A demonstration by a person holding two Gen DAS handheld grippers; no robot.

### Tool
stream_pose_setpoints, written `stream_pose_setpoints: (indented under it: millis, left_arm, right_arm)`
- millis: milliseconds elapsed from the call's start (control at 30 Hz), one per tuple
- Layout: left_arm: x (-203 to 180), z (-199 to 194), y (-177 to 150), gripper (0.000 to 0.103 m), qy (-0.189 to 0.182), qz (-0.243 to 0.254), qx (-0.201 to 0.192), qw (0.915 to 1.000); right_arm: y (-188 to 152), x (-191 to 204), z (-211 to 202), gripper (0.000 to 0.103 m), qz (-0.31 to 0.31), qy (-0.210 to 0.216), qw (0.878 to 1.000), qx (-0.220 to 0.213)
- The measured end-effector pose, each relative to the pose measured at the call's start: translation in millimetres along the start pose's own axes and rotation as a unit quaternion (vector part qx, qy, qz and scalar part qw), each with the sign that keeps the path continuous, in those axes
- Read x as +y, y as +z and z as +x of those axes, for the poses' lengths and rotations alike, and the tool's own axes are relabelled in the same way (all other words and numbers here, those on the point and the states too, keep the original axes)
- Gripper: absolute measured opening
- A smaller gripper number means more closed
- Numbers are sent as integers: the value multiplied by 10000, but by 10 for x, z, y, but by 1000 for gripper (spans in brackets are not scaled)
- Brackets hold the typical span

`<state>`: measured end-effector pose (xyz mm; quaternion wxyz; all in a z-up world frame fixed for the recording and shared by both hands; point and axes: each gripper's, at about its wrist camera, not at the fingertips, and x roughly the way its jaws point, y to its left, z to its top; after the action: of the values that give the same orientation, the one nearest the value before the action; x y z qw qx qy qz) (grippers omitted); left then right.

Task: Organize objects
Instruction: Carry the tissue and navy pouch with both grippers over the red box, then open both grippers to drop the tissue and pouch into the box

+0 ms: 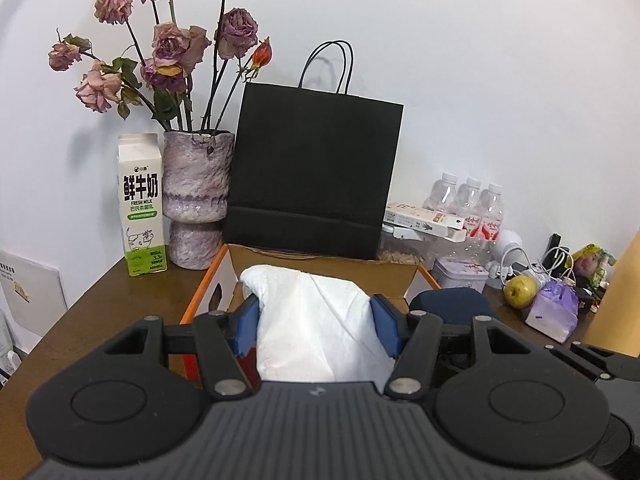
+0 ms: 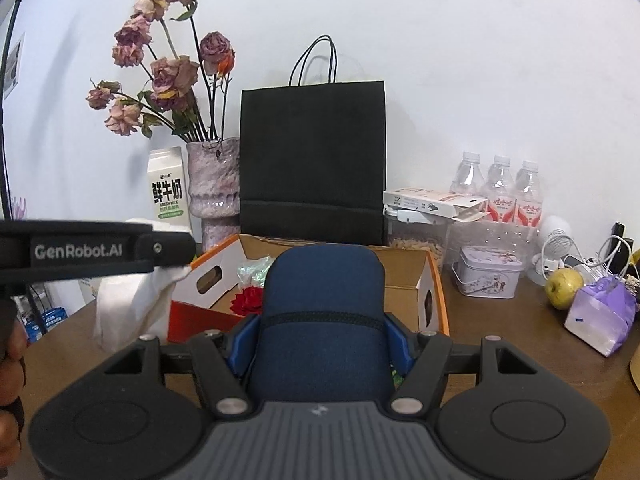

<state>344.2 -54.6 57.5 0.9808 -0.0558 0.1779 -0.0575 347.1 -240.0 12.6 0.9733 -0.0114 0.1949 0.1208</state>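
Carry step: L gripper clenched on white tissue pack, R gripper on navy pouch, both near cardboard box; next, judged: lower in, release.

The left tongs are closed on a white tissue, with a blue pad pressing on each side of it. The right tongs are closed on a dark blue pouch, squeezing it from both sides. Both tongs point forward and a bit down. A hand shows at the far left edge
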Motion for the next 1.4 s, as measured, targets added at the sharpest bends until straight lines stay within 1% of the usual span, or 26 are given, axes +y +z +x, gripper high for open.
stream_pose_setpoints:
  millis: [567,1067,1267,1400]
  left_arm:
    - [42,516,183,60,107,-68,-12,9999]
    - [79,892,263,60,167,-52,-29,9998]
    - [103,1106,268,60,252,-81,-45,9996]
    - [130,1257,233,60,348,-128,21,9993]
  right_arm:
    - [180,-99,519,64,-66,-45,9999,72]
    - [364,-368,992,64,232,-234,9993,155]
    - [415,-436,1223,64,309,-283,9989,190]
    - [414,-450,1368,64,311,-315,9987,241]
